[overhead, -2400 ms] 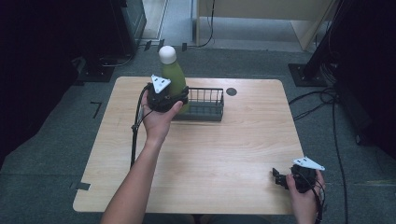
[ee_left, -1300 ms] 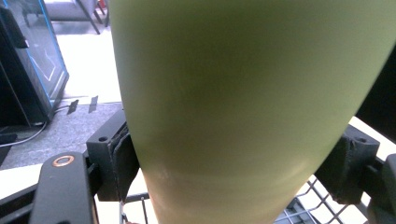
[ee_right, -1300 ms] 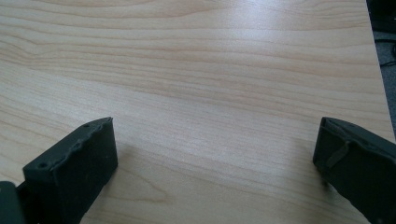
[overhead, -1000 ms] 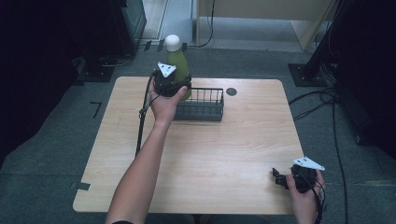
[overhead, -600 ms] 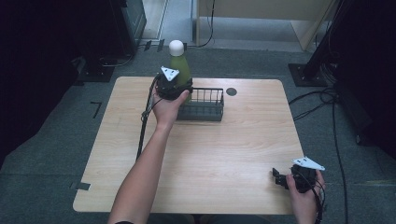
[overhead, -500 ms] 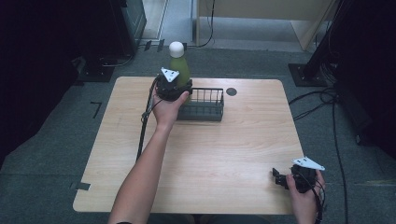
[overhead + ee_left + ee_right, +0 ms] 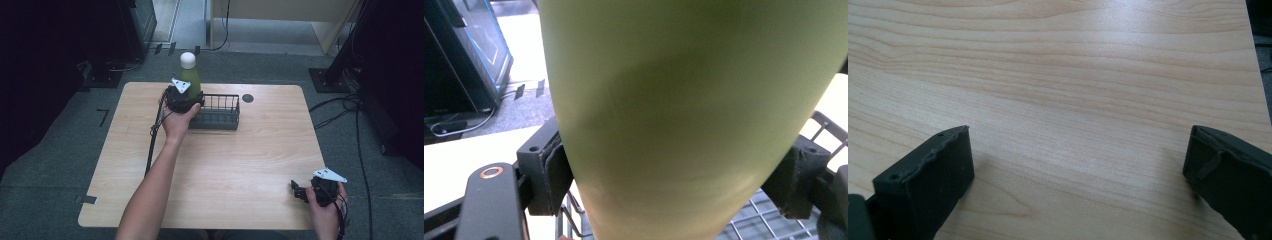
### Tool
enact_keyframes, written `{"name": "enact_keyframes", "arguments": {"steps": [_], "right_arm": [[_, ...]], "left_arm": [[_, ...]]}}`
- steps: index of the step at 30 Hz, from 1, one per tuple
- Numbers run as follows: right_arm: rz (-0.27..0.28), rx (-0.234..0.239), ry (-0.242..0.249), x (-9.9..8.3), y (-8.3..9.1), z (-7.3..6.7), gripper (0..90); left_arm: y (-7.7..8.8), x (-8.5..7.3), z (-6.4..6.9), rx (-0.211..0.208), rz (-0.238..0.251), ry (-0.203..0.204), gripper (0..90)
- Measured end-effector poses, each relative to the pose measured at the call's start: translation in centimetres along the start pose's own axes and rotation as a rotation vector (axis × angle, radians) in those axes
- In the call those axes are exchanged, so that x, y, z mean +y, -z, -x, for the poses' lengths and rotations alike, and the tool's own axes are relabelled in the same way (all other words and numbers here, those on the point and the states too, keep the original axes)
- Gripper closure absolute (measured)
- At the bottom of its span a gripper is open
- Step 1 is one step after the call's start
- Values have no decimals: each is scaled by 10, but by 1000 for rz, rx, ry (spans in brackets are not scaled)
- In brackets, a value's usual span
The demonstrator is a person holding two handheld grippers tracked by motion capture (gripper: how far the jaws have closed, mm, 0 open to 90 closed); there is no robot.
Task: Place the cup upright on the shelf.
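A green bottle point(image 7: 190, 79) with a white cap point(image 7: 187, 60) stands upright at the left end of a black wire basket point(image 7: 220, 112) at the far side of the wooden table point(image 7: 240, 160). My left gripper point(image 7: 190, 95) is shut on the bottle's lower body. In the left gripper view, the pads point(image 7: 555, 170) press both sides of the bottle point(image 7: 684, 110), with basket wires point(image 7: 754, 222) just below. The bottle's base is hidden. My right gripper point(image 7: 296, 191) rests at the front right corner, its jaws wide apart over bare wood point(image 7: 1073, 75).
A dark round hole point(image 7: 247, 98) sits in the tabletop behind the basket. The left gripper's cable point(image 7: 151, 145) trails across the table's left side. Floor cables point(image 7: 345, 107) lie to the right, and a black cabinet point(image 7: 135, 20) stands at the far left.
My left gripper has sunk with the bottle toward the basket's left end. The right gripper has stayed still.
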State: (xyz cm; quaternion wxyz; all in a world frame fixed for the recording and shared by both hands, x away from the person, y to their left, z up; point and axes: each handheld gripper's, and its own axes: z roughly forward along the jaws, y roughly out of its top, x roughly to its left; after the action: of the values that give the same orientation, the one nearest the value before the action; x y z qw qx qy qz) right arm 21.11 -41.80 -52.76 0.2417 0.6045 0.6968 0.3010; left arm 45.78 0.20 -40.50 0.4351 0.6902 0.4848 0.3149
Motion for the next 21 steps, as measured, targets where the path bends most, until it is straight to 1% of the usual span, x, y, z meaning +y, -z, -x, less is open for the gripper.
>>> {"name": "enact_keyframes", "arguments": {"steps": [6,8,10,13,17,21], "right_arm": [[0,0,0,0,0,0,0],[0,0,0,0,0,0,0],[0,0,0,0,0,0,0],[0,0,-1,0,0,0,0],[0,0,0,0,0,0,0],[0,0,1,0,0,0,0]], "left_arm": [[-1,-2,2,5,-2,-11,209],[-1,-3,2,4,6,-16,209],[-1,-5,1,-1,19,-11,208],[-1,-6,0,-7,24,-10,207],[0,-3,-1,-23,-3,-21,202],[1,-3,-2,-25,-10,-27,197]]}}
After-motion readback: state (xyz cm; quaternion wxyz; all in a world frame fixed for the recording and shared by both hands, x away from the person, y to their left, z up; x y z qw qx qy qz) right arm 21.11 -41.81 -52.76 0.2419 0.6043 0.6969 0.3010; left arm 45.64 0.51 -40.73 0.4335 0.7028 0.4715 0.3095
